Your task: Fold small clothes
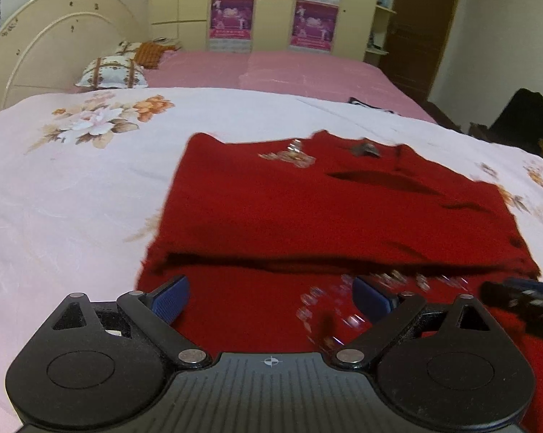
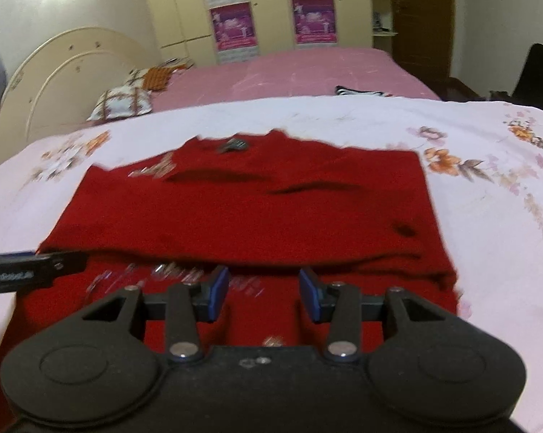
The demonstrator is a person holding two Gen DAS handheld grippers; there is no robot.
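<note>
A small red garment (image 1: 325,216) with shiny decorations lies partly folded on the floral white bedspread (image 1: 73,187); a folded layer covers its far part and its near part lies flat under the grippers. It also shows in the right wrist view (image 2: 253,209). My left gripper (image 1: 271,299) is open and empty just above the garment's near part. My right gripper (image 2: 264,294) is open and empty over the near edge of the fold. The right gripper shows at the right edge of the left wrist view (image 1: 524,303). The left gripper shows at the left edge of the right wrist view (image 2: 30,267).
A pink sheet (image 1: 271,68) covers the bed beyond, with pillows (image 1: 109,72) by the cream headboard (image 1: 55,39). A striped dark item (image 2: 358,91) lies at the far edge of the bedspread. A wardrobe with pink posters (image 1: 271,7) stands behind. A dark object (image 1: 524,122) sits at right.
</note>
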